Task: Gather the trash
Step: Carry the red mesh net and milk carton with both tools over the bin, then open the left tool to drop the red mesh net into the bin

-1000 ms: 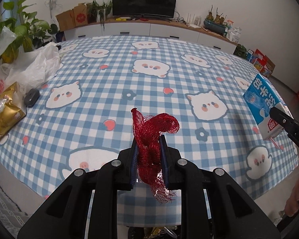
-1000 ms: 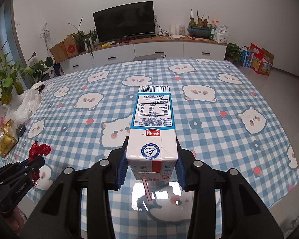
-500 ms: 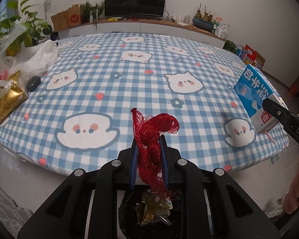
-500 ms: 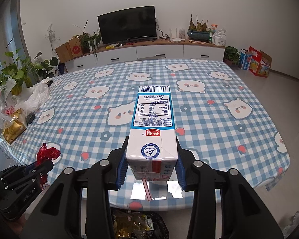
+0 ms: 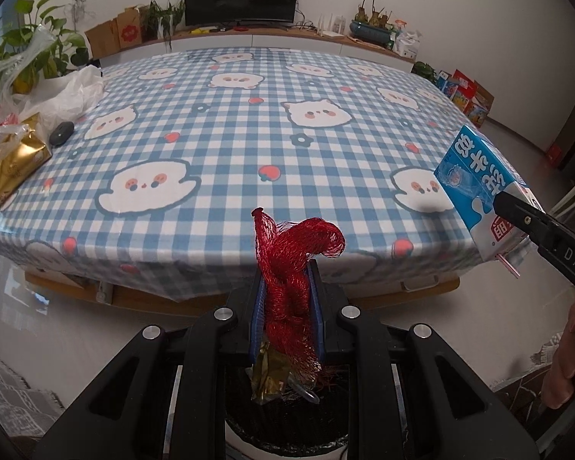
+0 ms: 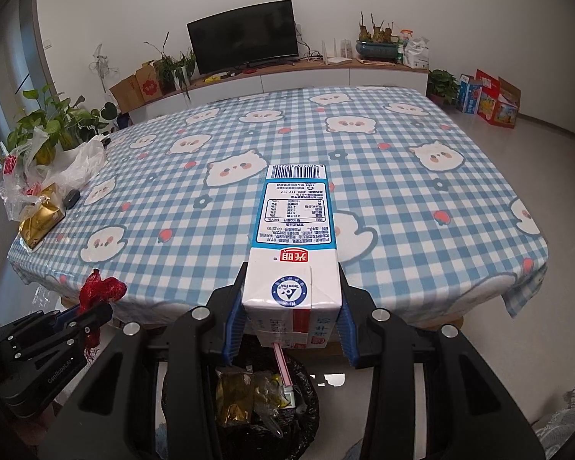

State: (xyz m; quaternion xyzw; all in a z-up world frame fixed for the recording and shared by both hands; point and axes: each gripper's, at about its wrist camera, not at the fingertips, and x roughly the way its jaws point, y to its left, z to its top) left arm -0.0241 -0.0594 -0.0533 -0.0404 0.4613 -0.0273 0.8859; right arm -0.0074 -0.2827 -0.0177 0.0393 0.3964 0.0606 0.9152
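My left gripper (image 5: 285, 268) is shut on a bunched red mesh net (image 5: 291, 253), which sticks up between the blue pads and hangs below them. Under it stands a bin with a black liner (image 5: 283, 421) holding gold wrappers. My right gripper (image 6: 291, 280) is shut on a blue and white milk carton (image 6: 293, 230) with a pink straw pointing down at the same bin (image 6: 249, 402). The carton (image 5: 479, 188) and right gripper show at the right of the left wrist view; the net (image 6: 101, 289) and left gripper (image 6: 92, 308) show low left in the right wrist view.
The table with the blue checked cat cloth (image 5: 268, 122) lies ahead of both grippers, its near edge just beyond the bin. On its left end sit white plastic bags (image 5: 57, 96), a gold packet (image 5: 15, 165) and a small dark object (image 5: 61, 132). A hand (image 5: 571, 349) holds the right gripper.
Both grippers have pulled back from over the table to beyond its near edge, still holding the net and the carton. The bin has come into view beneath them.
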